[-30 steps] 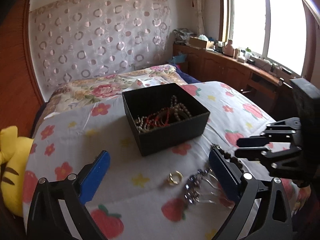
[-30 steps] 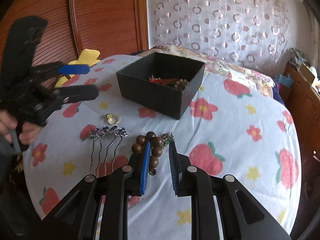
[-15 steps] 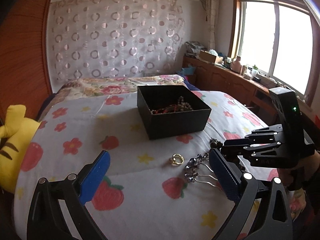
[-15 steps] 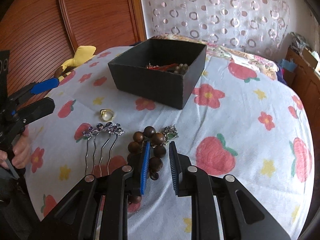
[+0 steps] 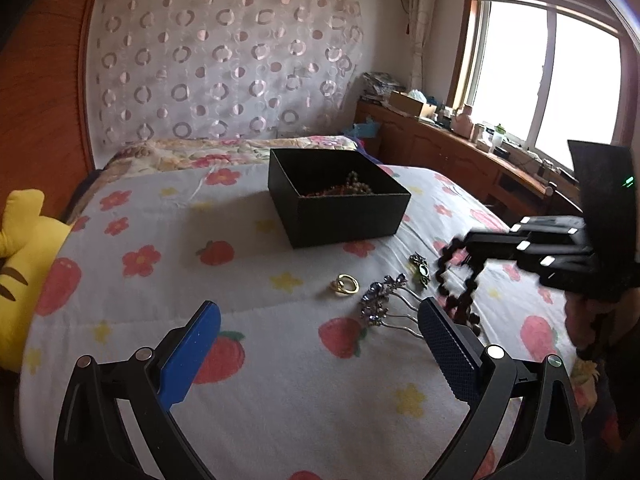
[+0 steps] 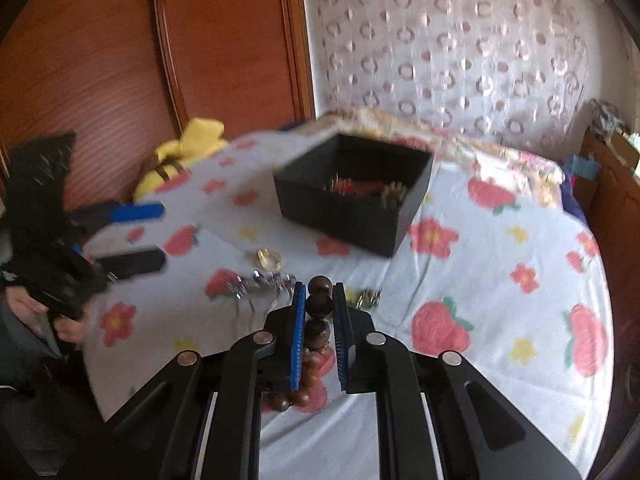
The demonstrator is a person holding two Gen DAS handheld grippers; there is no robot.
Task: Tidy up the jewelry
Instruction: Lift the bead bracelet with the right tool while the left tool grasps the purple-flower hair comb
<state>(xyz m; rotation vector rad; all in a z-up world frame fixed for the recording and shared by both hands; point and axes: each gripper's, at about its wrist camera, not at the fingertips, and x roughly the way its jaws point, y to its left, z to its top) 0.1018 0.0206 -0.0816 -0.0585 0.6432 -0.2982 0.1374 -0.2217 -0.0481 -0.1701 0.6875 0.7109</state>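
Note:
A black open box (image 5: 340, 208) with beads inside sits on the floral bedspread; it also shows in the right wrist view (image 6: 356, 196). My right gripper (image 6: 319, 304) is shut on a brown bead bracelet (image 6: 318, 308) and holds it above the bed; the bracelet hangs from it in the left wrist view (image 5: 460, 284). A gold ring (image 5: 345, 285), a purple hair comb (image 5: 380, 304) and a green brooch (image 5: 421, 270) lie in front of the box. My left gripper (image 5: 316, 344) is open and empty, near the bed's front.
A yellow plush toy (image 5: 20, 256) lies at the bed's left edge. A wooden cabinet (image 5: 460, 156) with clutter runs under the window at the right. A wooden wardrobe (image 6: 120, 60) stands behind the bed.
My right gripper has closed on the brown bead bracelet and lifted it off the bedspread. My left gripper has drawn back and tilted up a little.

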